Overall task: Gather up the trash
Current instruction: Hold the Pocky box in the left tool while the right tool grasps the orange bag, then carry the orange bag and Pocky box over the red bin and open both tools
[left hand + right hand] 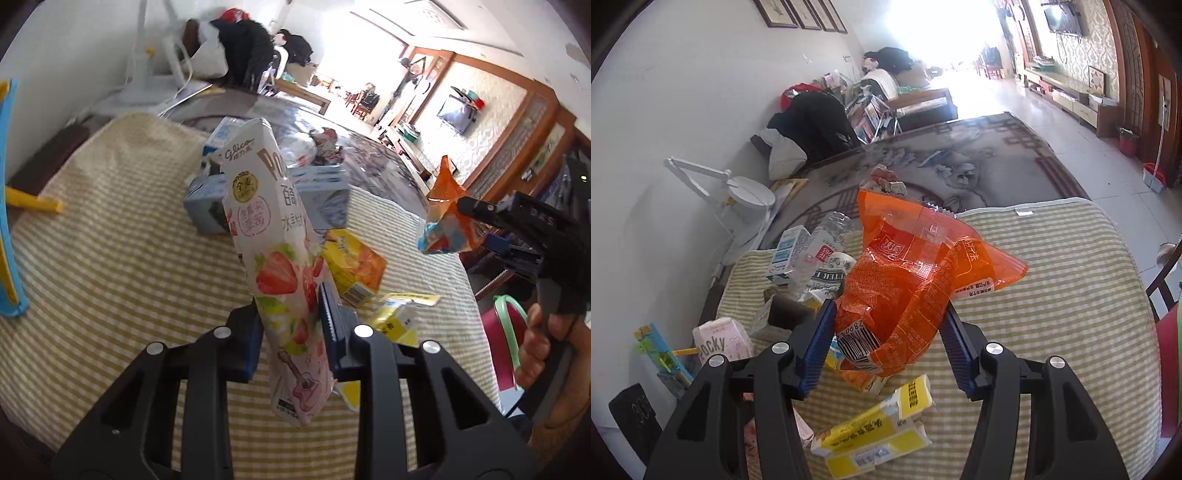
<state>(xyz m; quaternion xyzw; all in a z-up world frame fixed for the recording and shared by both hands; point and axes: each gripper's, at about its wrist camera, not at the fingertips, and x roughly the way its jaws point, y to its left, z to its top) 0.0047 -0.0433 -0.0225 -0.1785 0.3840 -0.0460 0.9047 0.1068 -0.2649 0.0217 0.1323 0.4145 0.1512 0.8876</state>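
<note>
A pink strawberry Pocky box point(284, 258) is clamped upright between the closed pads of the left tongs point(291, 332) and is lifted clear of the checked cloth point(110, 258) that covers the tabletop. An orange snack wrapper point(908, 280) is gripped by the right tongs point(886, 343) at a middling spread, crumpled between the blue pads and raised above the litter. In the left wrist view the same wrapper is seen held at the right, above the cloth's right edge, with a hand point(546, 350) on the tool's grip.

Beneath it, yellow cartons point(875, 432) are left lying flat near the cloth's near edge, and an orange juice carton point(354, 266) lies just beside the Pocky box. Further back, a blue box point(266, 206), a small milk carton point(788, 254) and a crushed clear bottle point(820, 258) are crowded together at the far left. The right half of the cloth is open. What the blue box holds cannot be told.
</note>
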